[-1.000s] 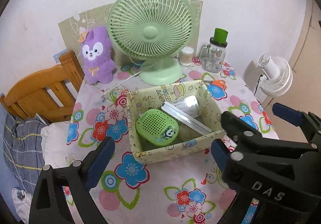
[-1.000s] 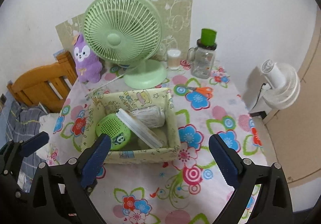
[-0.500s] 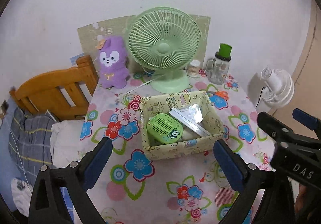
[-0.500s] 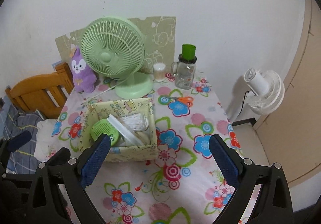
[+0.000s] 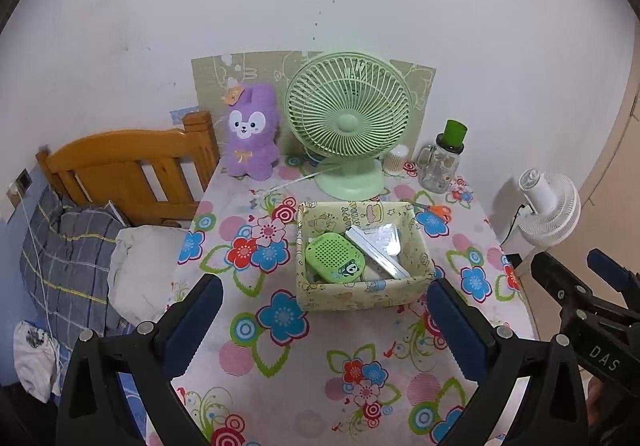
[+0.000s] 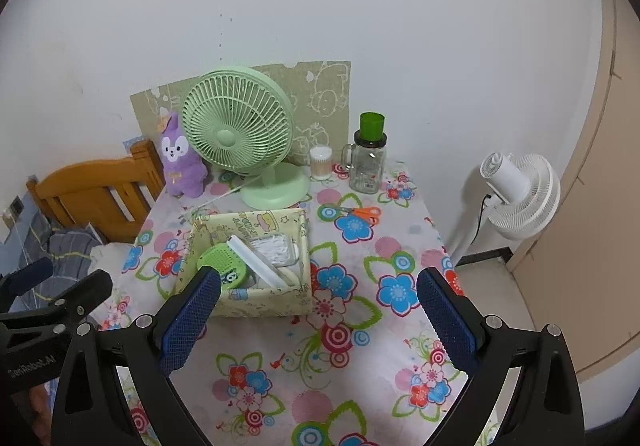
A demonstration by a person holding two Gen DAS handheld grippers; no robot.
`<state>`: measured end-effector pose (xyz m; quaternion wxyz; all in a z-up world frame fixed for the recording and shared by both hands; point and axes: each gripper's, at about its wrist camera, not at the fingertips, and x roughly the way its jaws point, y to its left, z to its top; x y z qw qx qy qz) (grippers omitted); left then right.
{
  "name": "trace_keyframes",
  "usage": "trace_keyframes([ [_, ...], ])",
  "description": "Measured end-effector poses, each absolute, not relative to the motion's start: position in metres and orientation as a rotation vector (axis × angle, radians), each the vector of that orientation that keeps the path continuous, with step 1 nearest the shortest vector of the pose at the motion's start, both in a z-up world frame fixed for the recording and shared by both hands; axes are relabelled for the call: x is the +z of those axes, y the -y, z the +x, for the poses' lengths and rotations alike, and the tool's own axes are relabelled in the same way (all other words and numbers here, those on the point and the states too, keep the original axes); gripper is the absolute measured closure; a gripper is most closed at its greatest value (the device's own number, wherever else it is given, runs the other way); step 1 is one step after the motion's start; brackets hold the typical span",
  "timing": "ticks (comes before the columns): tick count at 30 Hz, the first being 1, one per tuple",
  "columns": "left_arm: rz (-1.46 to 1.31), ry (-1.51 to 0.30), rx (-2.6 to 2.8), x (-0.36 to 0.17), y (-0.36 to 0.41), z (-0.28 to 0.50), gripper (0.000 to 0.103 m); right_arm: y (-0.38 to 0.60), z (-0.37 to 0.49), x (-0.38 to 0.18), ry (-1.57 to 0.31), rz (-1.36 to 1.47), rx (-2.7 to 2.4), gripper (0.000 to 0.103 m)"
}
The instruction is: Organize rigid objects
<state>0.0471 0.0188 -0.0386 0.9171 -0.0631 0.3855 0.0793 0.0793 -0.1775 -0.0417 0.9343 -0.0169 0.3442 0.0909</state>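
A yellow patterned box (image 5: 360, 298) (image 6: 260, 302) sits in the middle of the flowered table. Inside it lie a green speaker (image 5: 334, 257) (image 6: 222, 260) and a clear flat case (image 5: 378, 250) (image 6: 260, 262) propped on its edge over white contents. My left gripper (image 5: 324, 326) hangs open above the table's near part, well back from the box, nothing between its fingers. My right gripper (image 6: 318, 316) is open too, empty, in front of the box; it also shows at the right edge of the left wrist view (image 5: 592, 298).
Behind the box stand a green desk fan (image 5: 348, 126) (image 6: 240, 138), a purple plush (image 5: 250, 130), a glass jar with green lid (image 5: 442, 162) (image 6: 368, 162) and a cotton-swab tub (image 6: 321, 162). Orange scissors (image 6: 360, 212) lie right of the box. A wooden headboard (image 5: 132, 162) is left, a white floor fan (image 6: 520, 194) right.
Both grippers have pulled back and up from the box, so the table looks smaller and farther. The left gripper's jaws have spread slightly wider.
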Motion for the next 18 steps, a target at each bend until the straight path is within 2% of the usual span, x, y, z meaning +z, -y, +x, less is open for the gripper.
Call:
trace_keyframes([
  [18,-0.074,-0.782,0.174,-0.027,-0.006,0.027,0.000,0.198,0.057,-0.033,-0.722,0.010,0.154,0.003],
])
